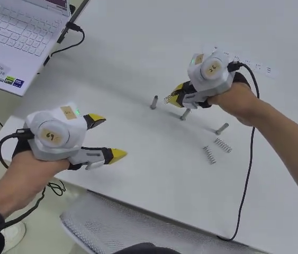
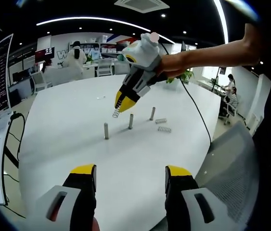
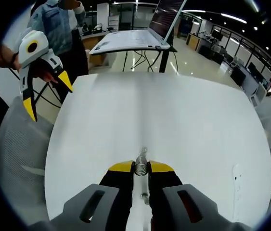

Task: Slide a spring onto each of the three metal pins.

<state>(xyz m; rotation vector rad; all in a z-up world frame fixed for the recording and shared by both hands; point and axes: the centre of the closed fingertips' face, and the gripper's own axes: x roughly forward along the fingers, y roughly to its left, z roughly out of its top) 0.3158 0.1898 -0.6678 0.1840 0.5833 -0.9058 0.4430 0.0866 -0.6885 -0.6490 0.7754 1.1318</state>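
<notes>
Fingers (image 3: 121,168) around spring (image 3: 141,166) near pins (image 1: 154,102) (laptop (image 1: 16,32) apart)

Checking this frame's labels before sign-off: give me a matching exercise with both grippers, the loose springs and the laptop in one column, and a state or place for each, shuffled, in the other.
Column one:
1. left gripper
2. right gripper
3. loose springs
4. laptop

Column two:
A. lying flat on the table near the pins
B. shut on a spring
C. lid open, keyboard showing
D. open, holding nothing

Pairs: 1-D, 2-B, 3-A, 4-C.
</notes>
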